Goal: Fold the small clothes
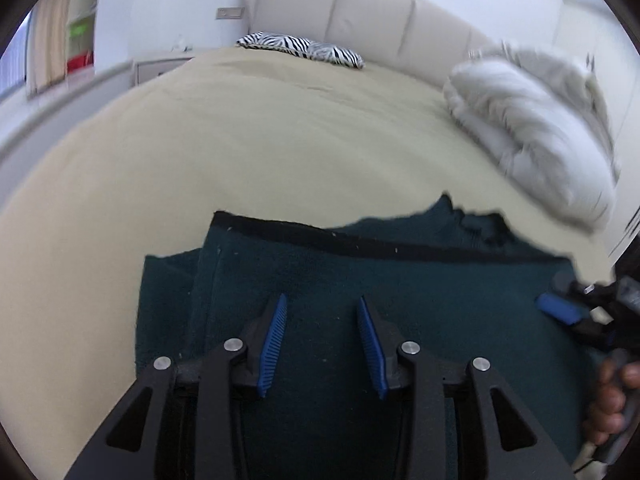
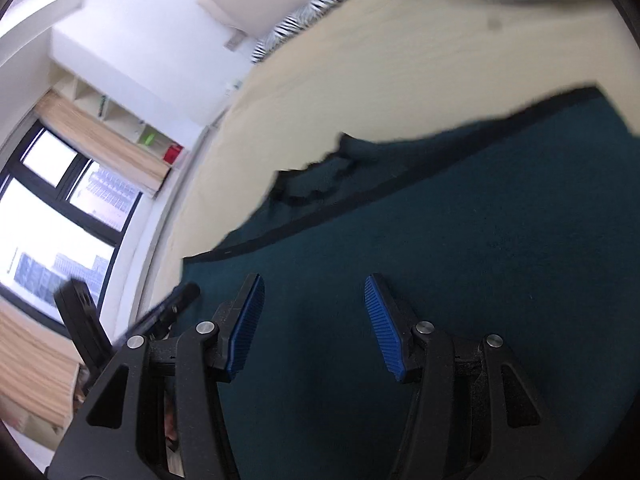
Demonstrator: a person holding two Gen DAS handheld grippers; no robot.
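Grippers, left [image 1: 322, 340] and right [image 2: 314, 322], angled down over dark green garment [image 1: 360, 280] (jaws apart, empty).

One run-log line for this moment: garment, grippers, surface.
garment: dark green, folded, flat on bed | left gripper: open, empty, above garment | right gripper: open, empty, above garment

No writing, label, brand or number can be read in either view. The small grey wall plate [image 1: 231, 12] beside the headboard is too blurred to read.
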